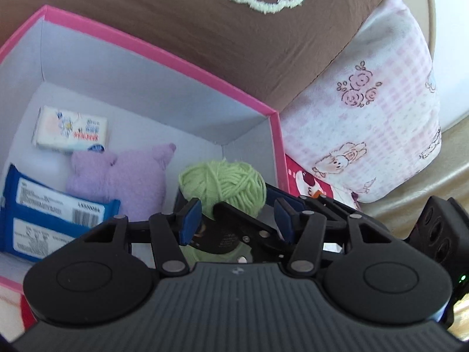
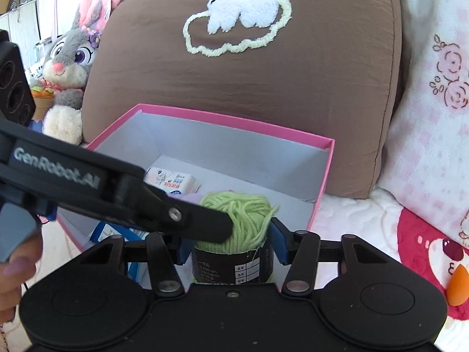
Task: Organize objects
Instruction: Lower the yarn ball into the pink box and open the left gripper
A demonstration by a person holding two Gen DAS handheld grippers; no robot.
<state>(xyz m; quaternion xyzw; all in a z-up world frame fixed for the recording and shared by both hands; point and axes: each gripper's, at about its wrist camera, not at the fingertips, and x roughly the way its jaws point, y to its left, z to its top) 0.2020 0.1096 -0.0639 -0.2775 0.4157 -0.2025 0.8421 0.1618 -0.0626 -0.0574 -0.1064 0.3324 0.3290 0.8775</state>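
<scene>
Pink cardboard box w/ white inside [image 2: 319, 176] sits open against brown cushion [image 2: 322, 88]; green yarn ball w/ dark paper band [image 2: 240, 220] hangs over its right corner, clamped betw right gripper [image 2: 231, 246] pads, left gripper [image 1: 234, 220] jaws round it too. Best lower till it rests, then let go. Both tilt down

Fuzzy green yarn ball [image 2: 243, 214], matt pink cardboard box [image 2: 234, 123], soft brown cloth cushion [image 2: 322, 88], glossy blue plastic packet [image 1: 44, 214]

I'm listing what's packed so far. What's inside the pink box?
Inside the pink box: tissue pack, purple plush, blue wipes pack. The grippers hide the nearer floor.
</scene>
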